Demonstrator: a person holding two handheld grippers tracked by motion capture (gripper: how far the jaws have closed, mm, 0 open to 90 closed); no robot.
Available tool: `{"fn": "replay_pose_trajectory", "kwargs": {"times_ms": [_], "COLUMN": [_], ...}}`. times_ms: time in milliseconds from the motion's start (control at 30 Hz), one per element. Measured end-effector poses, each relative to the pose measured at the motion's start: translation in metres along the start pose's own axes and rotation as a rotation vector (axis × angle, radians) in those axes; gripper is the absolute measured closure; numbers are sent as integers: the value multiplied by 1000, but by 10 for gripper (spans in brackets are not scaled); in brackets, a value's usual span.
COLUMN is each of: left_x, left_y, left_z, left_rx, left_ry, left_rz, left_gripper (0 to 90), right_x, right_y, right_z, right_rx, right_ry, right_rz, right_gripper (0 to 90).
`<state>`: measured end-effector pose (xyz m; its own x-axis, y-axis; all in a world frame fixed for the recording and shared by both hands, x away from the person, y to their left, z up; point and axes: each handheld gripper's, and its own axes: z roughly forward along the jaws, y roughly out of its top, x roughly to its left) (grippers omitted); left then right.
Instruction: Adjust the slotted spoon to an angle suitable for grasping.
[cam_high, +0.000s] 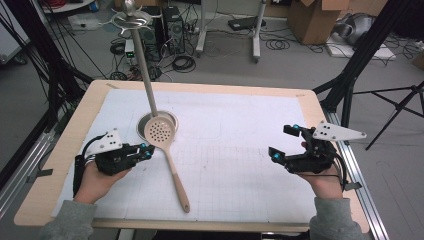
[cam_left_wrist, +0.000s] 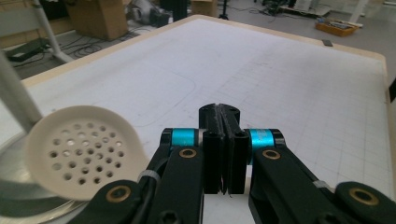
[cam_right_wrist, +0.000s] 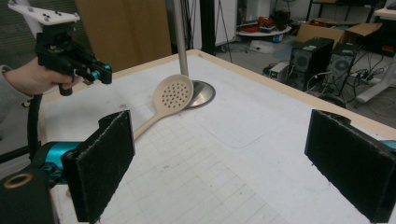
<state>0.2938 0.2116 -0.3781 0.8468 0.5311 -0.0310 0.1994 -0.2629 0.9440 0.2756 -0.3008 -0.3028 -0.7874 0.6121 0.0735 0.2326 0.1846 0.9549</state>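
Looks like the approach stage here, nothing is picked up yet. Nearest the person's edge of the table (cam_high: 60, 150), the left claw (cam_high: 146, 150) is held low, just beside the bowl of the slotted spoon (cam_high: 165, 145). Its jaws are pressed flat together with nothing caught between them, as seen plainly in the left gripper view. The right claw (cam_high: 285, 145) is hovered well apart on the other side, jaws spread wide, nothing gripped, its fuzzy black pads (cam_right_wrist: 100, 163) looking like coarse foam.

The spoon is a cream, matte plastic thing: round shallow bowl peppered with small holes, long slim handle flaring to a rounded end that is pointed at the near edge. The bowl is propped on the rim of a shiny metal disc base (cam_high: 142, 122), from which a thin pole (cam_high: 145, 70) is raised.

For the next move, the left jaws would probably have to be reopened and lined up across the thin handle or bowl edge. The table is covered by a white gridded sheet inside a pale wood border.
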Motion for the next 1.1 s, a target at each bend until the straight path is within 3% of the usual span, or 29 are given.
{"fn": "replay_pose_trajectory", "kwargs": {"times_ms": [300, 467, 700, 867, 1100], "left_x": [5, 8, 10, 7, 11], "left_y": [-8, -12, -17, -19, -24], "left_z": [24, 37, 55, 66, 76], "left_rx": [32, 54, 83, 93, 125], "left_ry": [-28, -22, -22, -18, -5], "left_rz": [-3, 7, -31, -7, -36], "left_gripper": [891, 892, 895, 895, 895], "right_x": [-1, -2, -3, -3, -2], "right_y": [0, -1, -2, -2, -2], "right_z": [-1, -1, -1, -1, 0], "right_rx": [1, 5, 3, 0, -2], "right_ry": [7, 2, 3, 9, 20], "right_rz": [7, 10, 8, 12, 15], "right_gripper": [72, 72, 72, 72, 73]}}
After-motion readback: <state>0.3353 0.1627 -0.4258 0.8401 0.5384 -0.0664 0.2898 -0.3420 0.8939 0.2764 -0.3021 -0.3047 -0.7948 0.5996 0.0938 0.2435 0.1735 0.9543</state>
